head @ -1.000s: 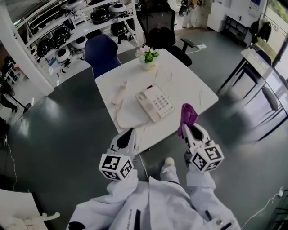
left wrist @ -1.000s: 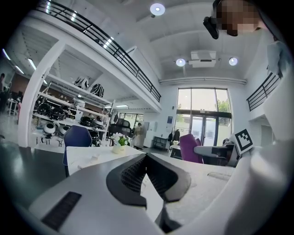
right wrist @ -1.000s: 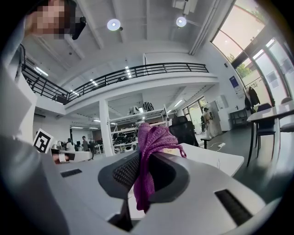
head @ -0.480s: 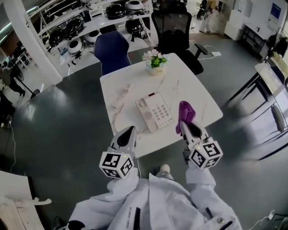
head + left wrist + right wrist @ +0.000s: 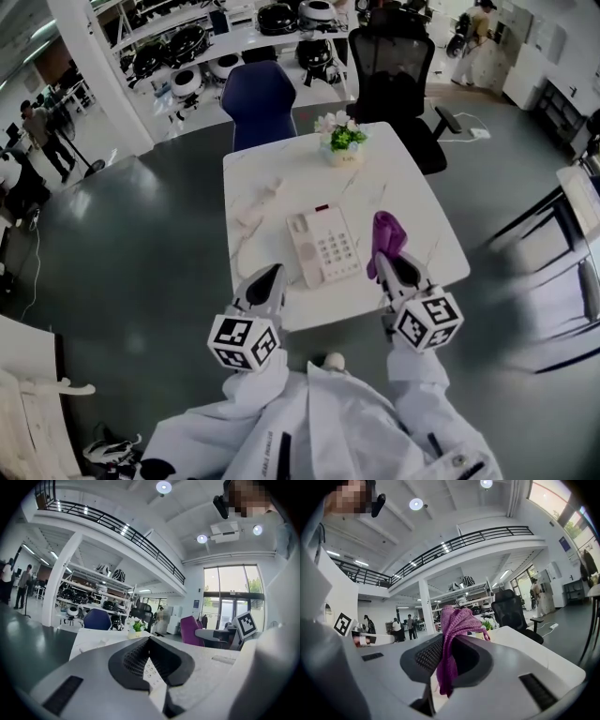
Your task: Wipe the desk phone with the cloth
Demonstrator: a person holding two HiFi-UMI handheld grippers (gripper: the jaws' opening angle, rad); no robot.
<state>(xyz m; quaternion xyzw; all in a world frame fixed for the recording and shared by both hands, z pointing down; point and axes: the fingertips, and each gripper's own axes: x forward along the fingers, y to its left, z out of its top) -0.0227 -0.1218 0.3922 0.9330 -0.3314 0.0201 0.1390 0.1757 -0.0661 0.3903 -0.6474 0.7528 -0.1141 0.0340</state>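
A white desk phone (image 5: pixel 323 246) lies in the middle of a white marble table (image 5: pixel 441 234). Its handset (image 5: pixel 255 204) is off the cradle, to the left, on its cord. My right gripper (image 5: pixel 394 267) is shut on a purple knitted cloth (image 5: pixel 385 236) and hovers just right of the phone. In the right gripper view the cloth (image 5: pixel 454 625) sticks up between the jaws of that gripper (image 5: pixel 446 670). My left gripper (image 5: pixel 267 281) hangs over the table's near edge, left of the phone, holding nothing; its jaws (image 5: pixel 151 660) stand nearly together, with phone keys showing through the slit.
A small pot of flowers (image 5: pixel 344 141) stands at the table's far edge. A blue chair (image 5: pixel 258 103) and a black office chair (image 5: pixel 398 66) stand behind the table. Shelves with helmets (image 5: pixel 216 42) line the back. People (image 5: pixel 37 122) stand at far left.
The table has come closer under both grippers. The cloth in the right gripper now hangs beside the phone instead of off the table's front corner. Both grips are unchanged.
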